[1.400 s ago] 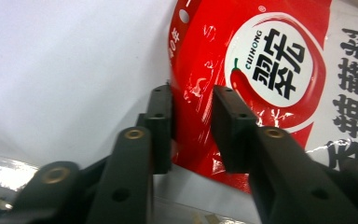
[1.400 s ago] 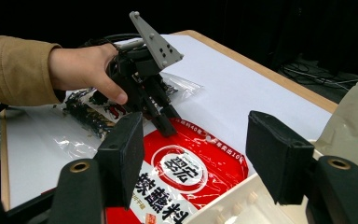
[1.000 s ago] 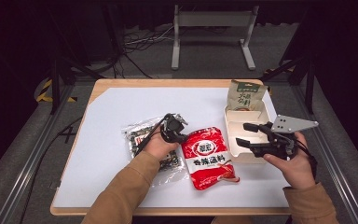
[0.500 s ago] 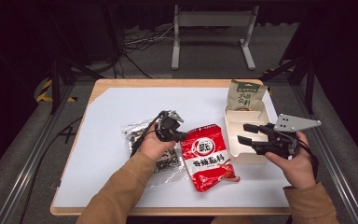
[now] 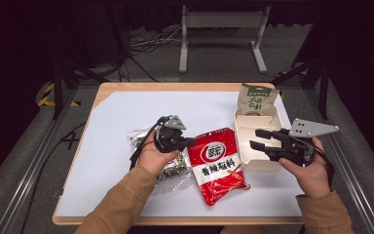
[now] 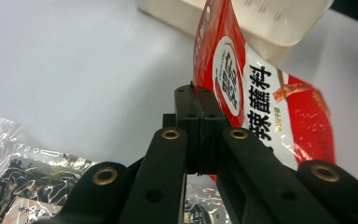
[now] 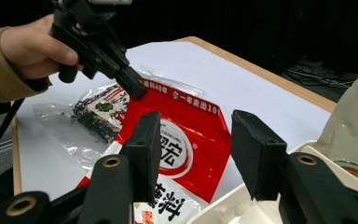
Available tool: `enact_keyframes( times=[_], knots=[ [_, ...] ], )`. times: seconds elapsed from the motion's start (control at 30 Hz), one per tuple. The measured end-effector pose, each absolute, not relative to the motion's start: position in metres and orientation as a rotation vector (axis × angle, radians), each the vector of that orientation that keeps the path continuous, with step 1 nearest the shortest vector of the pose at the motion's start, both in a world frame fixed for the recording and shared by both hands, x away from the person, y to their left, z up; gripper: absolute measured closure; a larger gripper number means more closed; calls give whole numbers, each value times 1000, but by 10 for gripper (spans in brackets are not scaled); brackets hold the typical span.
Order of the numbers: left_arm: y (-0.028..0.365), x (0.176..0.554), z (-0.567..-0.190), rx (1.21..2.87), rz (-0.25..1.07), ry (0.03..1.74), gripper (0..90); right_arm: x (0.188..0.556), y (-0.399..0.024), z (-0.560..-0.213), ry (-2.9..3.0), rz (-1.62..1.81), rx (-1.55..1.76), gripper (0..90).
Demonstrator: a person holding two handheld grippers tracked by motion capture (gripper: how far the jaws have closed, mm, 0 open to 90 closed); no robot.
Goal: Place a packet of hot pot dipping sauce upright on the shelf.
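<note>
On the white sheet covering the wooden table (image 5: 126, 105), a glossy red plastic pouch with white lettering (image 5: 219, 163) lies between the two hands, its top left corner lifted and clenched between the pressed-together jaws of the left gripper (image 5: 189, 142). In the left gripper view the red pouch (image 6: 265, 105) rises from the closed pads. Beneath the left hand (image 5: 153, 156) lies a clear crinkled bag of dark dried contents (image 5: 168, 170). At the right stands a cream rectangular plastic tray (image 5: 253, 144); a green-and-beige paper packet (image 5: 255, 100) stands upright in its far end, the near part bare. The right gripper (image 5: 253, 139) hovers over the tray, its jaws apart and having just been closing, gripping nothing.
</note>
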State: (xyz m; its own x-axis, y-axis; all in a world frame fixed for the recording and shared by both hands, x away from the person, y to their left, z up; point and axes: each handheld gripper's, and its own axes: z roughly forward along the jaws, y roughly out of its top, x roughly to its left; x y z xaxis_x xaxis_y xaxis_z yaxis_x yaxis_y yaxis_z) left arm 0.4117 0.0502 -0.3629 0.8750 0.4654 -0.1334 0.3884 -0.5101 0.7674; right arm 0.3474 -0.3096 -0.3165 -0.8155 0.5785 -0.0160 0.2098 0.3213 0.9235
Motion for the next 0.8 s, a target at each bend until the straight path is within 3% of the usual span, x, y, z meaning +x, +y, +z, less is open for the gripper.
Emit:
enact_keyframes(
  times=[0.5, 0.8],
  knots=[
    [56, 376, -331, 2081, 153, 484, 900, 343, -319, -311, 2264, 1471, 671, 530],
    [51, 350, -312, 2061, 187, 374, 900, 342, -310, -314, 2342, 1458, 583, 464]
  ],
)
